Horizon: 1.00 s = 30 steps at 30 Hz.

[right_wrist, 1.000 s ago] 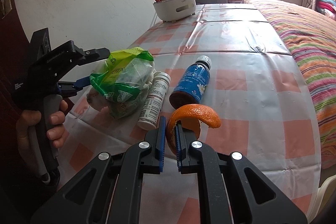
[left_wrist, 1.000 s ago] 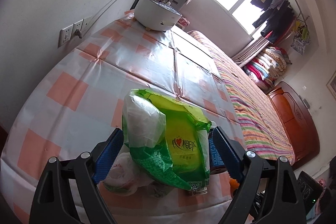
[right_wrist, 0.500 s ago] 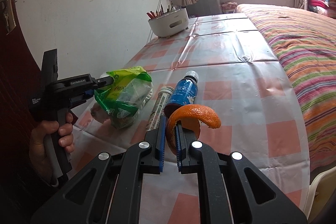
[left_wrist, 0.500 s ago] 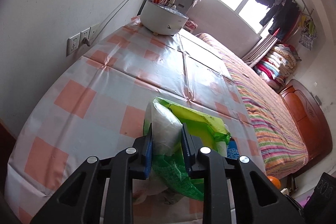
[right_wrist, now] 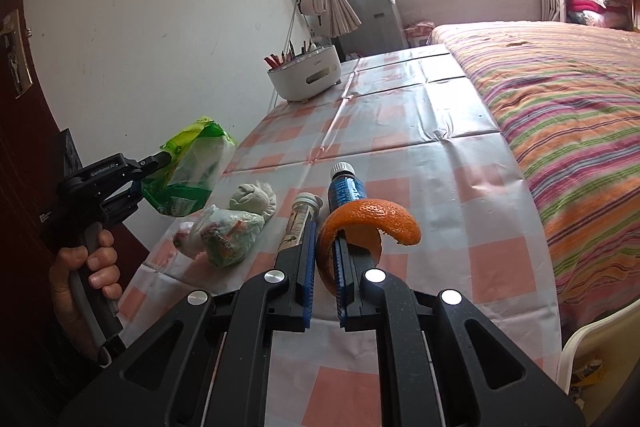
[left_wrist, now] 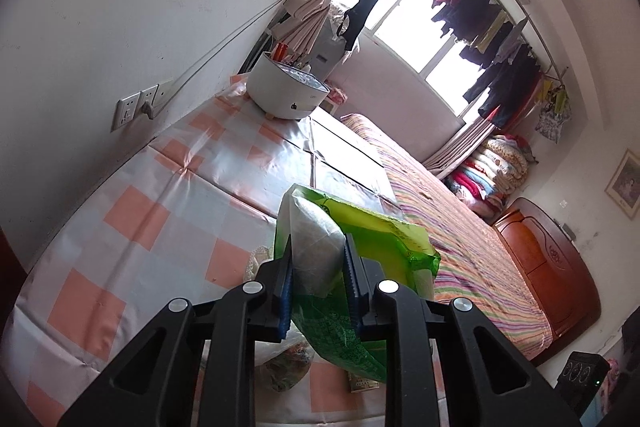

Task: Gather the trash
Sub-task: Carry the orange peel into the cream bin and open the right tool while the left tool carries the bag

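My left gripper [left_wrist: 318, 259] is shut on a green plastic tissue wrapper [left_wrist: 360, 239] and holds it lifted above the checked tablecloth [left_wrist: 160, 211]; it shows at the left of the right wrist view [right_wrist: 188, 167]. My right gripper [right_wrist: 324, 255] is shut on a curled orange peel [right_wrist: 372, 219], held above the table. On the table lie a crumpled clear snack bag [right_wrist: 224, 235], a wad of tissue [right_wrist: 254, 197], a white tube [right_wrist: 300, 223] and a blue bottle [right_wrist: 346, 187].
A white round holder with pens [right_wrist: 306, 75] stands at the table's far end by the wall. A striped bed [right_wrist: 560, 99] borders the table's right side. A white bin rim [right_wrist: 600, 347] shows at the lower right. Wall sockets [left_wrist: 138, 105] are at the left.
My left gripper closed on the green wrapper and lifted it off the table, uncovering the snack bag and tissue wad. My right gripper rose, still holding the peel.
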Motion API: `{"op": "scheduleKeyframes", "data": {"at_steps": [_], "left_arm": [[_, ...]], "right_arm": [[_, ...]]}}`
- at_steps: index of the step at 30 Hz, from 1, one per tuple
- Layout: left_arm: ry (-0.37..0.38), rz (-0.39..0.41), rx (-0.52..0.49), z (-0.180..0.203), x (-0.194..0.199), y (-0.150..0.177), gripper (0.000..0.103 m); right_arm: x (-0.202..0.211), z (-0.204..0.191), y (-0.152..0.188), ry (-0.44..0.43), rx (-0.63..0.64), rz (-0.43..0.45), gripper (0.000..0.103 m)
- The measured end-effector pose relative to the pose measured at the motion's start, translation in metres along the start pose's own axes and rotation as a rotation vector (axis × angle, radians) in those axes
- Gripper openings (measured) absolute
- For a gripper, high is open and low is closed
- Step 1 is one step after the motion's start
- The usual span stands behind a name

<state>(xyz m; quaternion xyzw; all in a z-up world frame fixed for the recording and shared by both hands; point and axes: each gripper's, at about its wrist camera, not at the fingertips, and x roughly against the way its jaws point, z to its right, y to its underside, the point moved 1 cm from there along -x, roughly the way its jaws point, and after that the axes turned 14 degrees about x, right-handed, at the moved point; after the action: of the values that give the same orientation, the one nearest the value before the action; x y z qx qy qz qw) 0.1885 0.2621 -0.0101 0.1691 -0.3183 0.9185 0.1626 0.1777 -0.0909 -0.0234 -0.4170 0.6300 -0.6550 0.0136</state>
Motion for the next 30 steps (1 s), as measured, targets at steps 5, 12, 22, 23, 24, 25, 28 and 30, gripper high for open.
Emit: {"op": "scheduleKeyframes", "data": {"at_steps": [5,12,22,23,24,25,28,30], "left_arm": [[0.005,0.009,0.031,-0.006,0.004,-0.004,0.021],[0.005,-0.021,0.011,-0.003,0.002,0.004,0.021],[0.046,-0.098,-0.045,0.019,-0.002,0.031,0.021],[0.051,-0.107,-0.052,0.022,-0.002,0.034,0.021],[0.056,-0.113,-0.057,0.025,-0.003,0.037,0.021],[0.062,-0.12,-0.063,0.027,-0.003,0.04,0.021],[0.077,-0.145,-0.083,0.036,-0.004,0.049,0.021],[0.089,-0.161,-0.096,0.043,-0.005,0.056,0.021]], "right_arm": [[0.003,0.003,0.001,0.007,-0.009,0.006,0.008],[0.013,0.014,0.001,0.026,-0.024,0.019,0.008],[0.04,0.03,0.008,0.061,-0.04,0.038,0.008],[0.044,0.032,0.008,0.066,-0.042,0.043,0.008],[0.048,0.033,0.01,0.069,-0.043,0.046,0.008],[0.052,0.036,0.011,0.073,-0.044,0.048,0.008],[0.063,0.04,0.015,0.085,-0.046,0.055,0.008],[0.073,0.044,0.019,0.099,-0.044,0.059,0.008]]}}
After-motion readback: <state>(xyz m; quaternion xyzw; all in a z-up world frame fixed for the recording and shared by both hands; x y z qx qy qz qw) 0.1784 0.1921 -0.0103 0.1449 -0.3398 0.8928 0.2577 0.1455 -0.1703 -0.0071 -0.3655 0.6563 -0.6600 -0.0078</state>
